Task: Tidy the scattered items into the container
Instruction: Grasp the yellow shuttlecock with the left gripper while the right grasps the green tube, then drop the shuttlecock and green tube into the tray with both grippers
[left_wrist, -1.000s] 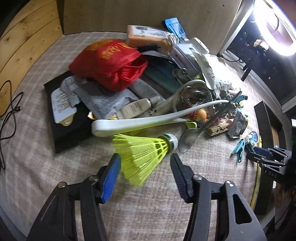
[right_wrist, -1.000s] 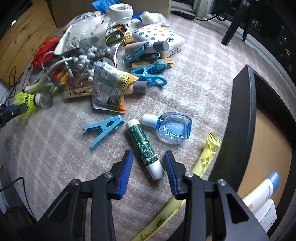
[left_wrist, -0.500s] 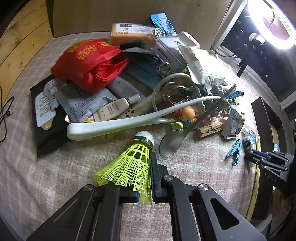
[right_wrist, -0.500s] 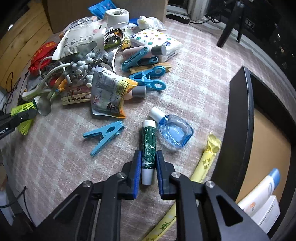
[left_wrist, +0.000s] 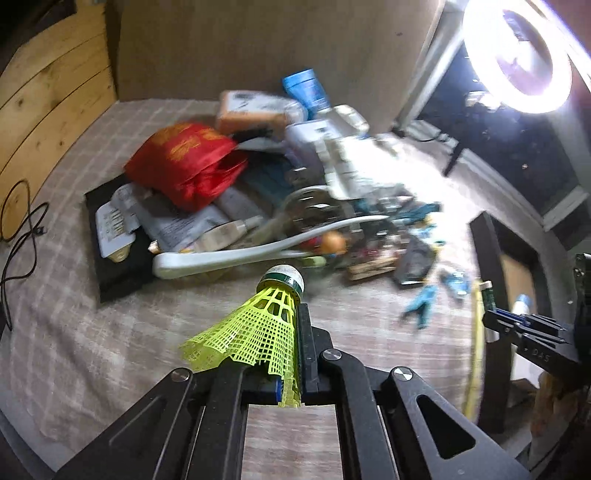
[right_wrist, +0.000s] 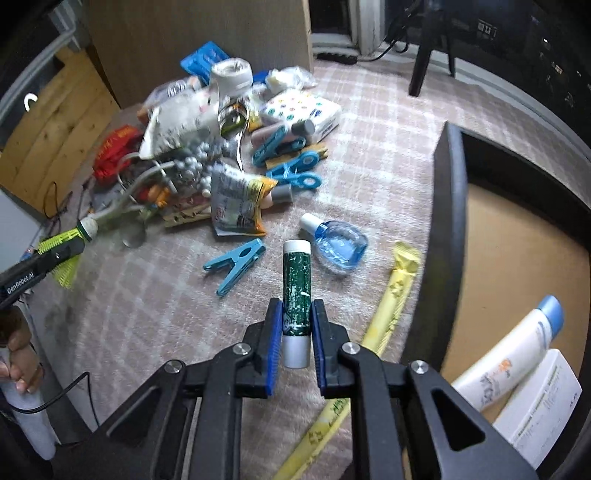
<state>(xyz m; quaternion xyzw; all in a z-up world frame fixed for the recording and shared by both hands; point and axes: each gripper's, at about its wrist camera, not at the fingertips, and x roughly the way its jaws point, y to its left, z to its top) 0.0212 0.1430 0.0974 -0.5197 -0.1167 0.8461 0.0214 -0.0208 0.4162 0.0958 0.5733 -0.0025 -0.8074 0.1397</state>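
Note:
My left gripper (left_wrist: 291, 350) is shut on a yellow-green shuttlecock (left_wrist: 255, 328), pinching its mesh skirt; the white cork tip points away from me, above the checked cloth. The same shuttlecock (right_wrist: 66, 254) shows at the left edge of the right wrist view. My right gripper (right_wrist: 295, 332) is shut on a green tube with white ends (right_wrist: 295, 291), which stands up between the blue pads, clear of the cloth. The black container (right_wrist: 448, 236) is on the right, with a white tube (right_wrist: 517, 350) and a white box (right_wrist: 543, 406) inside.
A heap of items (left_wrist: 258, 192) fills the back of the cloth: a red pouch (left_wrist: 188, 162), a white shoehorn (left_wrist: 258, 251), packets, pegs. Nearer lie a blue peg (right_wrist: 236, 267), a blue bottle (right_wrist: 340, 240) and a yellow strip (right_wrist: 391, 295). A ring light (left_wrist: 517, 55) glares top right.
Both grippers closed, the left on the shuttlecock and the right on the green tube, then lifted them off the cloth. The pile now looks farther off in both views.

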